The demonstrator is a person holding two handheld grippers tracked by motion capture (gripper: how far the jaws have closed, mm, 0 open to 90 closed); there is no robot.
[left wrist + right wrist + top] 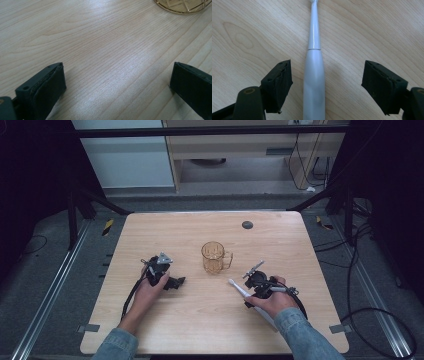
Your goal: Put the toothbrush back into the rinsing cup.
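Note:
A white electric toothbrush [239, 289] lies flat on the wooden table [200, 325], its brush head toward the amber glass mug [215, 257]. My right gripper [250, 294] stands over its handle. In the right gripper view the toothbrush [314, 75] runs up between the jaws of my right gripper [328, 72]; both pads stand apart from it, the left one nearer. My left gripper [176, 282] rests at the table's left, open. In the left gripper view my left gripper [118, 72] has only bare wood between its jaws, and the mug's base [183, 6] sits at the top right.
A small dark round disc [247, 224] sits near the table's far edge. The mug's handle points right. Black frame bars and cables [370, 320] run on the floor around the table.

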